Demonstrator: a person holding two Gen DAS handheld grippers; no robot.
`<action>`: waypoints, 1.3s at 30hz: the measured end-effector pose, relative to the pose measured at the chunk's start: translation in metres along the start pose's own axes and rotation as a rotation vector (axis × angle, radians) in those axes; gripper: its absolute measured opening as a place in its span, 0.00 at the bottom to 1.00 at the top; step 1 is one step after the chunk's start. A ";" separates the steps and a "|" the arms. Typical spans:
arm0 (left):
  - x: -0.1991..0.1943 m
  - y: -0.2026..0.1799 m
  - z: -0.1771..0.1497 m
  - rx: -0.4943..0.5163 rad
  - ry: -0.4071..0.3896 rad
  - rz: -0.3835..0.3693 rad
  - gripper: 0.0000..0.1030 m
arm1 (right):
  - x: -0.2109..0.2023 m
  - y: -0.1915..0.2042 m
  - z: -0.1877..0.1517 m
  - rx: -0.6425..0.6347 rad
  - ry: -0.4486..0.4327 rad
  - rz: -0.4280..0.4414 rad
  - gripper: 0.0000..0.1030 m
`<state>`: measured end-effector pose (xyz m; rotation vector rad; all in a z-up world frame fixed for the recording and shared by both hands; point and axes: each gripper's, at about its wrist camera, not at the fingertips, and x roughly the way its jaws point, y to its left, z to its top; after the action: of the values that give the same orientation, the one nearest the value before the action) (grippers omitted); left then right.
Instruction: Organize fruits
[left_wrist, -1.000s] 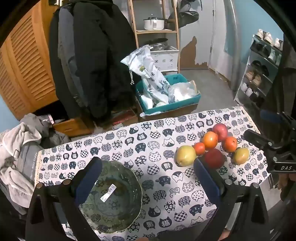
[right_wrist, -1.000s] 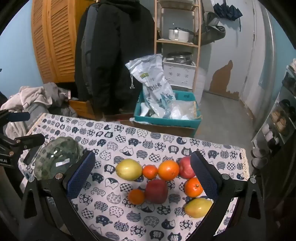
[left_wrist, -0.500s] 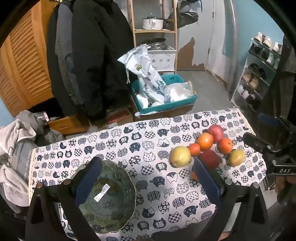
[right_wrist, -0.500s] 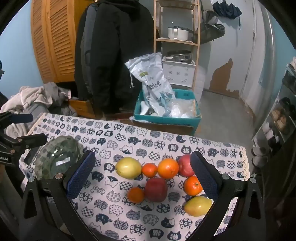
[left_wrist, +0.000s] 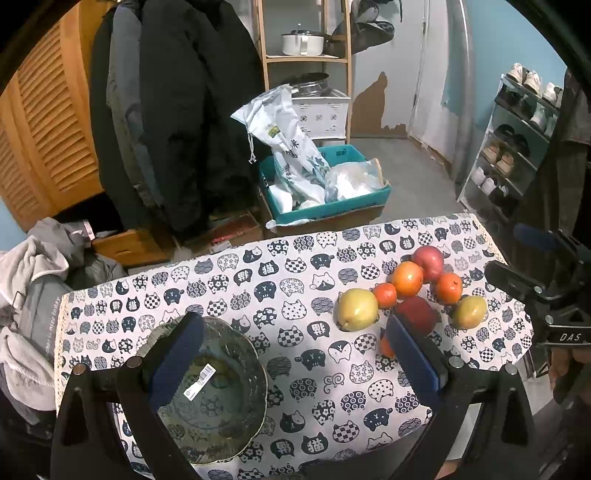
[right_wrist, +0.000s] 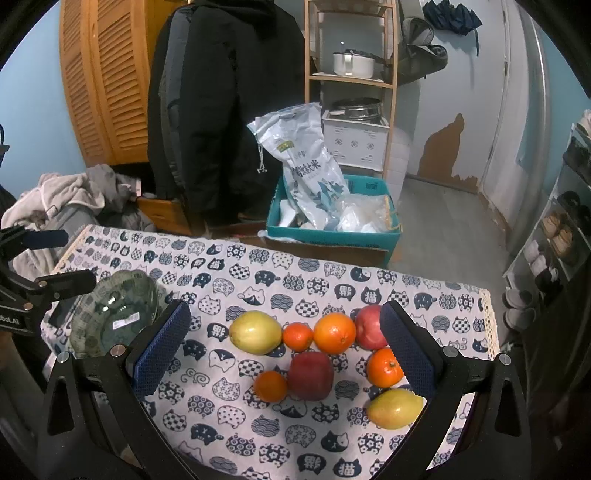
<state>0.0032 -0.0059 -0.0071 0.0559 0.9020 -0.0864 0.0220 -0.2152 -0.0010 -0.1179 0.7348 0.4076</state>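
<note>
Several fruits lie grouped on the right of the cat-print tablecloth (right_wrist: 258, 266): a yellow pear (right_wrist: 255, 332), a large orange (right_wrist: 334, 333), a dark red apple (right_wrist: 311, 374), a pink apple (right_wrist: 369, 326), small tangerines and a second pear (right_wrist: 394, 408). A green glass bowl (left_wrist: 218, 402) with a barcode sticker stands empty at the left, also in the right wrist view (right_wrist: 110, 314). My left gripper (left_wrist: 295, 365) is open above the bowl and the cloth. My right gripper (right_wrist: 284, 347) is open and empty above the fruits.
The tablecloth (left_wrist: 258, 280) ends at a drop to the floor at the far edge. Beyond it stand a teal crate (right_wrist: 332, 236) with a rice bag, hanging coats (right_wrist: 221, 92), a wooden shelf and a shoe rack (left_wrist: 517, 147). Laundry (left_wrist: 33, 280) is piled at the left.
Both grippers have drifted slightly, so the table sits a little higher and further left in the left wrist view. Both stay open and empty. No fruit has moved.
</note>
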 end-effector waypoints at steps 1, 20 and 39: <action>0.000 0.000 -0.001 0.001 -0.001 0.000 0.97 | 0.000 0.000 0.001 0.000 0.001 0.001 0.97; -0.001 -0.002 -0.003 0.002 -0.004 0.000 0.97 | 0.000 -0.001 0.001 0.001 0.004 0.001 0.97; 0.000 -0.001 -0.002 -0.001 -0.001 -0.001 0.97 | 0.000 -0.005 -0.002 0.004 0.004 -0.004 0.97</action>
<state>0.0016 -0.0065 -0.0080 0.0551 0.9010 -0.0869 0.0230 -0.2204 -0.0030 -0.1163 0.7390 0.4024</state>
